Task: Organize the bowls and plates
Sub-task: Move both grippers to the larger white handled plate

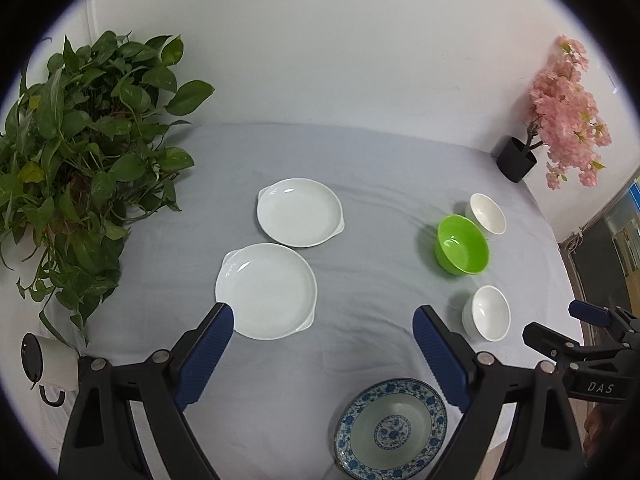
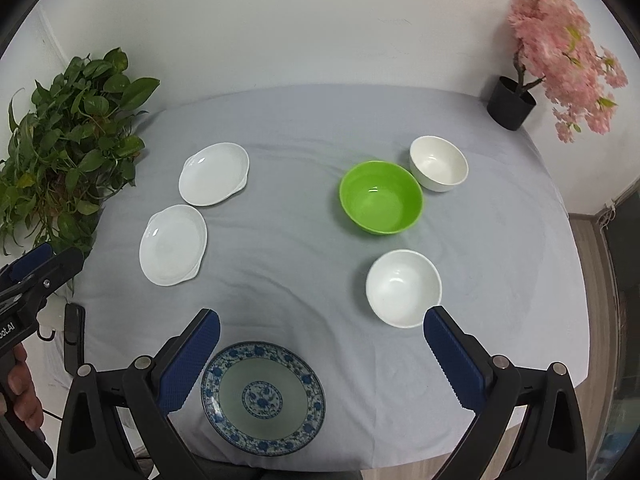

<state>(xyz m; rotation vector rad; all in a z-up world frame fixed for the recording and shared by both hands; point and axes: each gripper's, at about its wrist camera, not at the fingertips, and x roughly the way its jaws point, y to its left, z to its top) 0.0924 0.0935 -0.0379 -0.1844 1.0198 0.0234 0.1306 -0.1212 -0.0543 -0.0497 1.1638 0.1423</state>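
Two white eared plates lie left of centre on the grey cloth, a far one (image 1: 299, 213) (image 2: 214, 174) and a near one (image 1: 267, 290) (image 2: 173, 245). At the front edge lies a blue-patterned plate (image 1: 391, 428) (image 2: 263, 398). On the right stand a green bowl (image 1: 463, 245) (image 2: 381, 198), a far white bowl (image 1: 486, 214) (image 2: 439, 163) and a near white bowl (image 1: 487, 313) (image 2: 403, 288). My left gripper (image 1: 323, 312) (image 2: 48, 260) hangs open and empty above the cloth, its left finger over the near white plate's rim. My right gripper (image 2: 322, 316) (image 1: 568, 330) is open and empty above the blue-patterned plate.
A leafy green plant (image 1: 80, 152) (image 2: 68, 152) fills the table's left side. A pink blossom tree in a black pot (image 1: 516, 159) (image 2: 511, 104) stands at the back right. A white device (image 1: 50, 364) sits at the left edge. The grey tablecloth (image 1: 360, 160) ends at the right at a wooden floor.
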